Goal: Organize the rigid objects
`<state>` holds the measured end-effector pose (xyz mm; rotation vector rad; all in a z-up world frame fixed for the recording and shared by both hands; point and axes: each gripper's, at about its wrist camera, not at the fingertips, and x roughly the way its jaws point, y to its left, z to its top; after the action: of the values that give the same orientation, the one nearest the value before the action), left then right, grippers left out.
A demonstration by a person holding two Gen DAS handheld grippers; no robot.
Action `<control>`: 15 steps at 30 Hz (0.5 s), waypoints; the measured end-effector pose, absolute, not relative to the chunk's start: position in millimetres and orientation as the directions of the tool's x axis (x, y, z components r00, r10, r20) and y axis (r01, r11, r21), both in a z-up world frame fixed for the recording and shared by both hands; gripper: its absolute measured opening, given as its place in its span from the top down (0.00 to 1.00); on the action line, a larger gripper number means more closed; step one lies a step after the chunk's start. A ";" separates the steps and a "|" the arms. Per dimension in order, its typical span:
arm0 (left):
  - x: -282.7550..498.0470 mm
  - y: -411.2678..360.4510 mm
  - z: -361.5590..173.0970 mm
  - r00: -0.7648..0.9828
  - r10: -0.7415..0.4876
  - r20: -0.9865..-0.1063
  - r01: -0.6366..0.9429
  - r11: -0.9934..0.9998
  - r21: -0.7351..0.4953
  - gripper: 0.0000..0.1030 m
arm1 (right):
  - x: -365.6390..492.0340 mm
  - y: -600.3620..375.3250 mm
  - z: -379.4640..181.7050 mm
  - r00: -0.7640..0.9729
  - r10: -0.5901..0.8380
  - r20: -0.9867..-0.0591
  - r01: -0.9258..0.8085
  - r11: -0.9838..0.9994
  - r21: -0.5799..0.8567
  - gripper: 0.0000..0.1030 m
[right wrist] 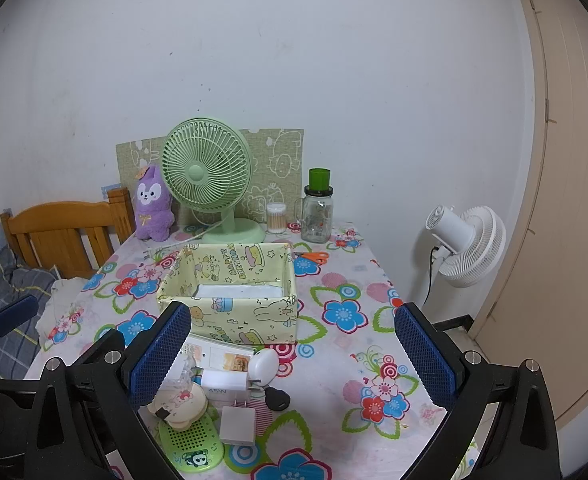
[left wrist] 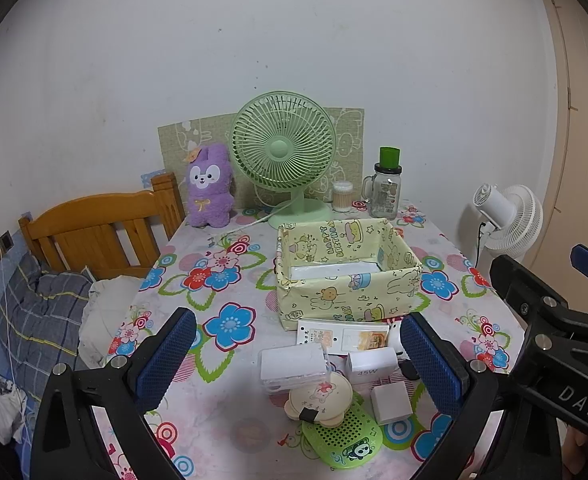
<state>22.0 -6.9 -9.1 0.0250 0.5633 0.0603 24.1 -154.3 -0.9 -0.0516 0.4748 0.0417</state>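
A yellow cartoon-print box (left wrist: 346, 280) stands open-topped mid-table, with only a white lining showing inside. In front of it lies a cluster: a flat white package (left wrist: 342, 338), a clear plastic case (left wrist: 294, 366), a white 45W charger (left wrist: 368, 367), a small white adapter (left wrist: 392, 402), a cream bear-shaped item (left wrist: 320, 398) on a green panda oval (left wrist: 342, 436). My left gripper (left wrist: 298, 360) hovers open over this cluster, holding nothing. My right gripper (right wrist: 294, 358) is open and unloaded to its right, with a white egg-shaped item (right wrist: 264, 366) and a black fob (right wrist: 277, 398) between its fingers' lines.
At the back of the floral table (right wrist: 346, 360) stand a green fan (right wrist: 206, 176), a purple plush (right wrist: 152, 204), a cotton-swab tub (right wrist: 276, 218) and a glass jar (right wrist: 317, 216). Orange scissors (right wrist: 314, 256) lie behind the box. A white floor fan (right wrist: 466, 246) stands right, a bed (left wrist: 86, 236) left.
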 end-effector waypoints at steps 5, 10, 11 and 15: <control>22.4 -6.9 -8.8 0.844 0.064 -0.532 -0.051 0.998 0.040 0.00 | 23.5 -153.8 -0.3 0.889 0.030 -0.457 -0.054 0.998 -0.039 0.00; 22.3 -6.5 -8.6 0.844 0.063 -0.532 -0.049 0.998 0.040 0.00 | 23.5 -154.2 -0.5 0.889 0.030 -0.457 -0.054 0.998 -0.039 0.00; 22.1 -6.3 -8.8 0.844 0.062 -0.533 -0.049 0.998 0.040 0.00 | 23.5 -154.1 -0.4 0.889 0.029 -0.456 -0.053 0.998 -0.040 0.00; 21.6 -6.6 -9.2 0.844 0.063 -0.532 -0.050 0.998 0.040 0.00 | 23.6 -154.6 -0.9 0.888 0.031 -0.458 -0.055 0.998 -0.038 0.00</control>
<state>21.6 -6.6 -9.2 0.0249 0.5622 0.0595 23.6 -154.6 -0.9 -0.0508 0.4748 0.0450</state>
